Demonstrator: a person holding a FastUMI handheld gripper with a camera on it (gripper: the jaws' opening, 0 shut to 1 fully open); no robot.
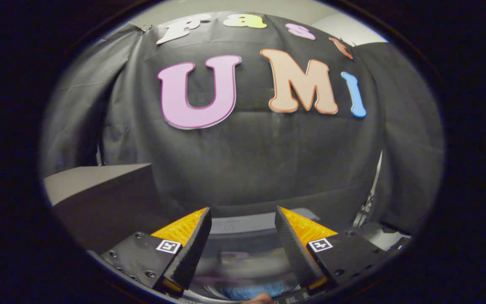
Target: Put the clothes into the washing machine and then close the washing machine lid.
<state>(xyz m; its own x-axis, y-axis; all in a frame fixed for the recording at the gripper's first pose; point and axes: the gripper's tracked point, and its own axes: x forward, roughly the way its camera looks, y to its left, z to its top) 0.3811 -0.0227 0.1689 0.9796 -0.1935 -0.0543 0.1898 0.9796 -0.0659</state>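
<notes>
My gripper [242, 209] is open, its two fingers spread wide with nothing between them. Below and just ahead of the fingers lies the top of the washing machine [243, 224], a grey rim around a glossy dark surface that reflects the wall. At the near edge of that surface, under the fingers, a patch of blue cloth [247, 291] shows; whether it lies under a lid or in an open drum I cannot tell. The gripper hangs above the machine and touches nothing.
A dark box with a pale grey top [99, 181] stands to the left of the machine, close to the left finger. The booth's black cloth wall [247, 160] hangs right behind the machine. A person's fingertip [257, 299] shows at the near edge.
</notes>
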